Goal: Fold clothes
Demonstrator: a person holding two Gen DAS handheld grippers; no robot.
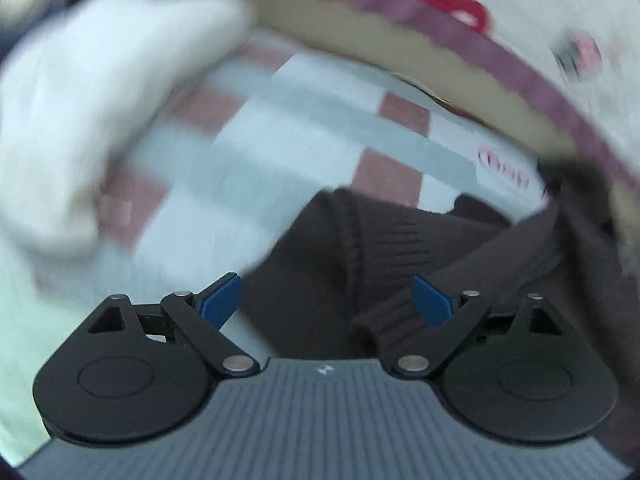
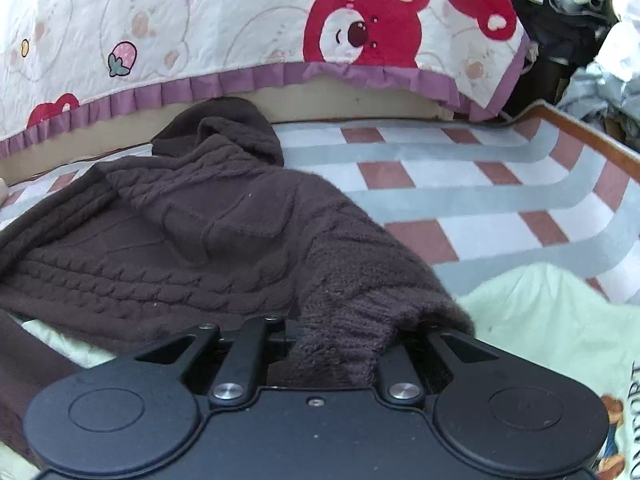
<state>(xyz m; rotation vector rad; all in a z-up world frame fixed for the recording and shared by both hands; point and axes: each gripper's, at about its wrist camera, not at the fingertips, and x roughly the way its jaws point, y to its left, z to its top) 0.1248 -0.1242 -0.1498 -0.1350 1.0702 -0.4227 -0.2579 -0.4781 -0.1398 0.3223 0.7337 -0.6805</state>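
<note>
- Garment: a dark brown cable-knit sweater [image 2: 208,232] lies on a checkered mat [image 2: 480,200] of white, grey and brick-red squares. Raised rope-pattern rows run across its body, and ribbed knit forms its edges.
- Garment layout, right wrist view: the body is spread towards the left in loose folds. A bunched part, possibly a hood or collar, sits at the far end, just beside the base under a quilted cover [image 2: 240,20]. That cover is cream with red bear prints and a purple frilled hem.
- Right gripper [image 2: 340,344]: its jaws are drawn together on a ribbed section of the sweater. The knit bunches between them and hides the fingertips.
- Left gripper [image 1: 326,300]: its jaws are spread wide, with nothing between the blue fingertips [image 1: 430,300]. It hangs over a ribbed sleeve or hem end of the sweater; contact cannot be confirmed.
- Left wrist view: heavily blurred. A white blurred shape [image 1: 100,120] fills the upper left; it cannot be identified.
- Pale green fabric [image 2: 552,320] lies under the near edge of the sweater, with a printed bear figure and lettering at its lower right.
- A pile of dark and light clothing [image 2: 580,20] sits at the far right, past the mat's wooden-coloured border.
</note>
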